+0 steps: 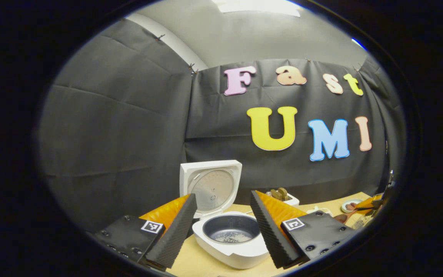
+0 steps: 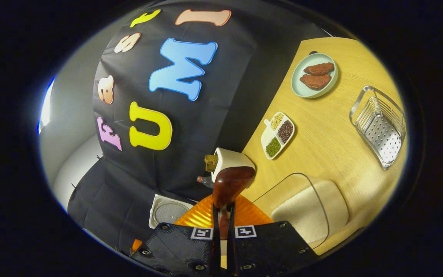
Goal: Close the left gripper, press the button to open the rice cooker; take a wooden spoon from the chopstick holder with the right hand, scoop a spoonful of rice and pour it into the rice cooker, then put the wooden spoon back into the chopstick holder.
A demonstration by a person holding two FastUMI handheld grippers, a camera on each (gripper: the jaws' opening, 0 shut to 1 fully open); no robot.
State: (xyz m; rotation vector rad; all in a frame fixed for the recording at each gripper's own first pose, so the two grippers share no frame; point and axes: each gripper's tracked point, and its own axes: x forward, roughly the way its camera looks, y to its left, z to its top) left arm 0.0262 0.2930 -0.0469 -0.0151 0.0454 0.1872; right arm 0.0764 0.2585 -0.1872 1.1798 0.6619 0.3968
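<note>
Right gripper point(image 2: 221, 215) jaws clenched on the wooden spoon point(image 2: 231, 184), likely light, stiff, smooth, best held mid-handle; left gripper point(image 1: 221, 223) jaws released.

We list: black cloth wall point(image 1: 121, 127), hung in creased panels, clipped along its top edge; pale grey wall point(image 1: 252, 38) rising above it; bright ceiling light point(image 1: 258, 5) at the top of the left gripper view; light wooden counter point(image 2: 333, 142), grain running along it, meeting the cloth at its rear edge.
</note>
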